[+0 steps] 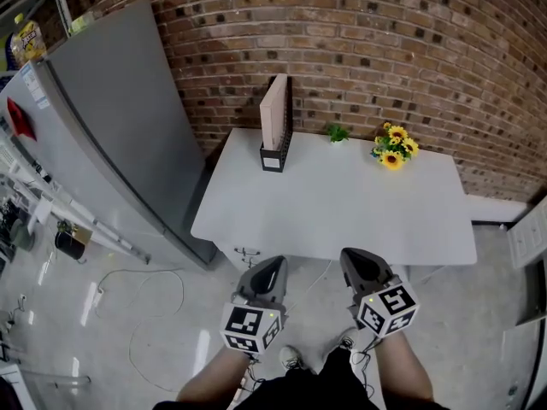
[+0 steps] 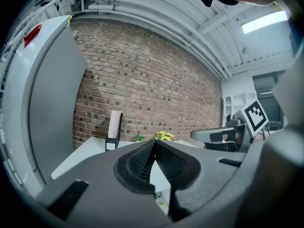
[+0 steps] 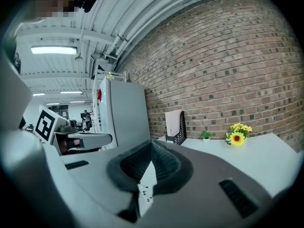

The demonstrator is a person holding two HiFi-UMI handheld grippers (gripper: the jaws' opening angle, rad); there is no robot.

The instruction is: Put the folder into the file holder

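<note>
Both jaw pairs shut, nothing between. We hold left gripper [image 1: 272, 267] & right gripper [image 1: 359, 261] at lower centre of frame, off table [image 1: 342, 220] near edge. Folder [image 1: 273, 108] stands upright in file holder [image 1: 273, 156], upper centre, by brick wall [image 1: 385, 49]. It lies straight ahead, well apart from both; left gripper nearer. We judge task done, no grasp pending.

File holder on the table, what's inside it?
A pale folder stands upright inside the black file holder. The holder's walls cover the folder's bottom, so whether anything else sits in there can't be seen.
</note>
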